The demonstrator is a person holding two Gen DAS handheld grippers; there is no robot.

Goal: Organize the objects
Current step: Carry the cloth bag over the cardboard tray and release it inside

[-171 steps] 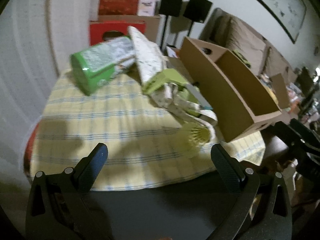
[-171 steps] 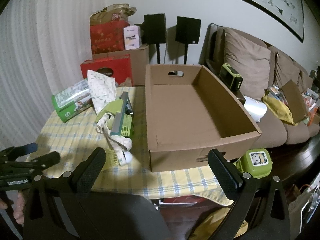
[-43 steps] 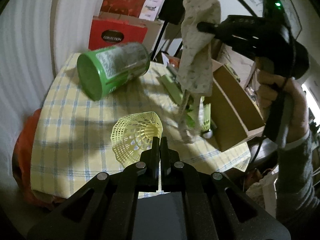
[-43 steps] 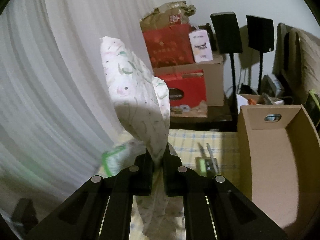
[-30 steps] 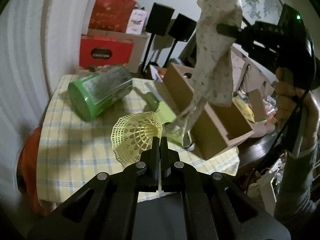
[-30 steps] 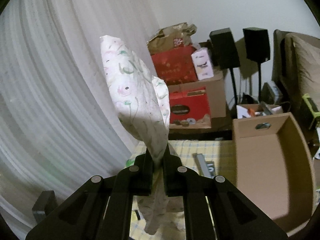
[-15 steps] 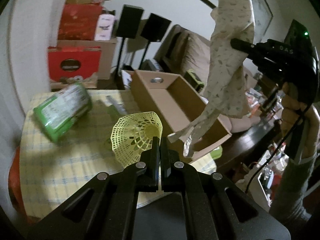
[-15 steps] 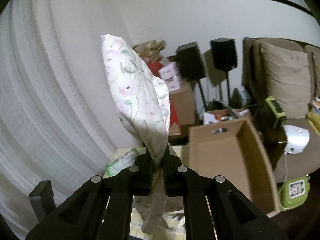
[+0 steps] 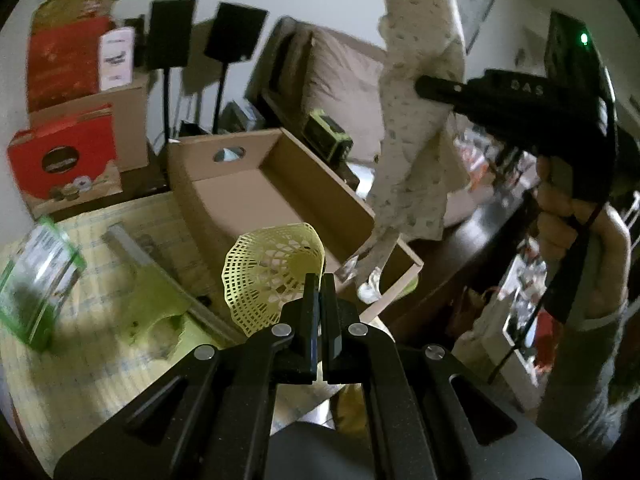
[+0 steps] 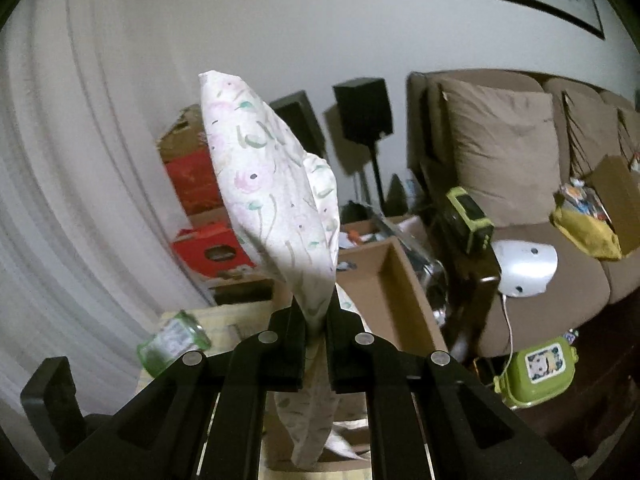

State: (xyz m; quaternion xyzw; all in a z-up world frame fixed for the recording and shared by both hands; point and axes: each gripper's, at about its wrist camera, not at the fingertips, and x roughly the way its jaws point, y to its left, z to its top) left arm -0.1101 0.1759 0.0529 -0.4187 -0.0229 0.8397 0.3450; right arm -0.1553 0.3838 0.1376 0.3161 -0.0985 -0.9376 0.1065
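One yellow mesh shuttlecock (image 9: 276,270) is sitting clamped by its skirt edge in the left gripper (image 9: 320,286), whose two jaws are pressing nearly together on it; it is hanging above the near end of one open cardboard box (image 9: 256,196). One floral cloth pouch (image 10: 276,204) is being held pinched in the right gripper (image 10: 318,320), its jaws closing on the fabric, with the pouch standing up above them and a tail of cloth hanging below. In the left wrist view, one hand (image 9: 576,216) is gripping the right gripper's handle, and the pouch is dangling over the box's far long wall. One green canister (image 9: 32,284) is lying on its side on the one yellow checked tablecloth (image 9: 92,364), well apart from the box. Between them, one green flat item (image 9: 156,300) and one grey bar (image 9: 132,246) are lying on the cloth, blurred. Two black speakers (image 9: 200,30) are standing behind, beside one brown sofa (image 10: 500,152).
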